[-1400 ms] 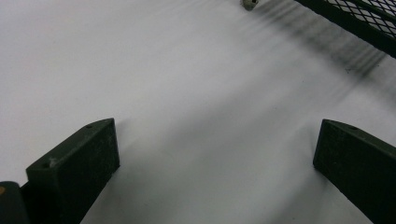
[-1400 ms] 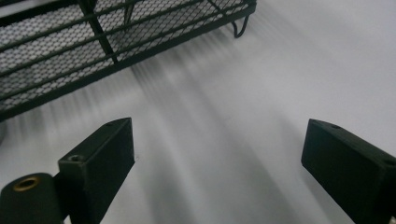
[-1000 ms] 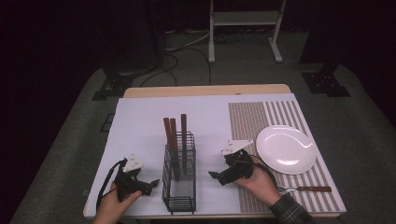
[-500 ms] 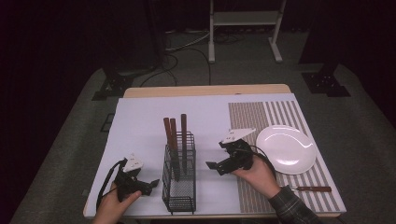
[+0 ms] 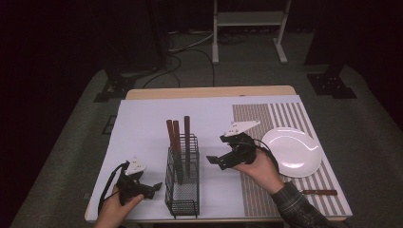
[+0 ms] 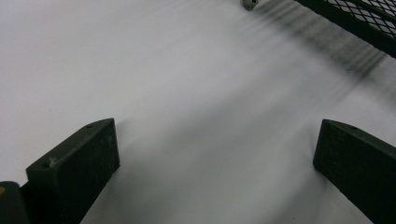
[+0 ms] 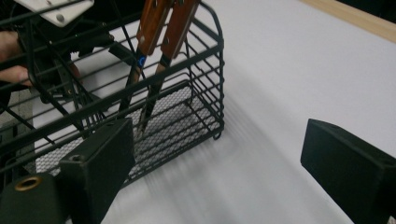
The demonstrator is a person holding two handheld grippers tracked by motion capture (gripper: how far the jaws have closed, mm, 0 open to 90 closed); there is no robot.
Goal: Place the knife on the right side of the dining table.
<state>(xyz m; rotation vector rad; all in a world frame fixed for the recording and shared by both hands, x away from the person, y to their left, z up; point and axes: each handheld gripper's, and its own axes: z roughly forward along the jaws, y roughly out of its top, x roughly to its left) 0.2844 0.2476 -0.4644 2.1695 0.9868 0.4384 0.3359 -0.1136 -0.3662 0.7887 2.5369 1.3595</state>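
A black wire basket [image 5: 182,190] stands near the table's front edge, with three wooden-handled utensils [image 5: 178,135] upright in it. To the basket's right, my right gripper [image 5: 215,160] hangs open and empty, its jaws pointing at the basket. In the right gripper view the basket [image 7: 187,107] and the wooden handles [image 7: 161,23] lie just beyond the open right gripper [image 7: 219,140]. My left gripper [image 5: 153,187] rests open on the white table left of the basket. The left gripper view has the open left gripper [image 6: 217,140] over bare white table, with a basket corner [image 6: 359,21] at the top right.
A white plate [image 5: 291,152] sits on the striped placemat [image 5: 256,190] at the right. A wooden-handled utensil [image 5: 319,192] lies on the mat near the front right corner. The white table cover [image 5: 152,118] stretches behind the basket.
My right gripper has risen and moved away from the person, staying close to the basket's right side. The left gripper has stayed put.
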